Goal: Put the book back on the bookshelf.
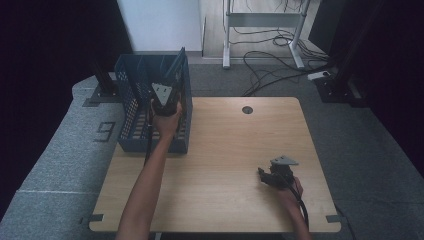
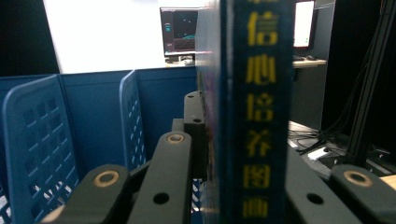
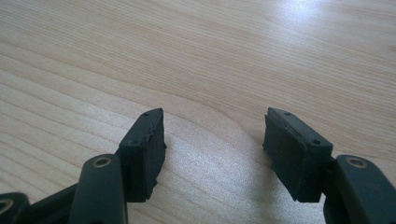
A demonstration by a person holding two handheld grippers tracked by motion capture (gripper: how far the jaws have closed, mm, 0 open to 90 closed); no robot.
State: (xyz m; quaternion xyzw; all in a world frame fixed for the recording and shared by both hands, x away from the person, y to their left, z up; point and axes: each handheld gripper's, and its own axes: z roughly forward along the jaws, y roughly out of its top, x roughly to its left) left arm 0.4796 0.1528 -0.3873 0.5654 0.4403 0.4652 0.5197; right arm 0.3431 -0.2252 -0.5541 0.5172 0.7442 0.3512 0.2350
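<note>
- Blue plastic file basket (image 1: 131, 127) sits at the far left corner of the wooden table (image 1: 220, 150), and my left claw (image 1: 165, 97) reaches over it, clamped on a dark blue book (image 1: 175, 65).
- From the high view, the book stands upright in the basket's right-hand compartment, close beside the right wall, its top edge rising above the rim.
- Along my left claw's own view, the book's spine (image 2: 254, 116) stands between the jaws, and 2 perforated blue dividers (image 2: 133, 116) stand to its left, with the basket's back wall just behind.
- Yellow Chinese characters run down the spine; I can make out 信心培养 and 图 below them, the rest is cut off.
- A monitor (image 2: 178, 32) glows on a desk beyond the basket.
- My right claw (image 1: 270, 175) rests low over bare wood near the table's near right corner, well apart from the basket, its jaws apart with nothing between them.
- Cables (image 1: 270, 65) lie on the floor past the table's far edge.
</note>
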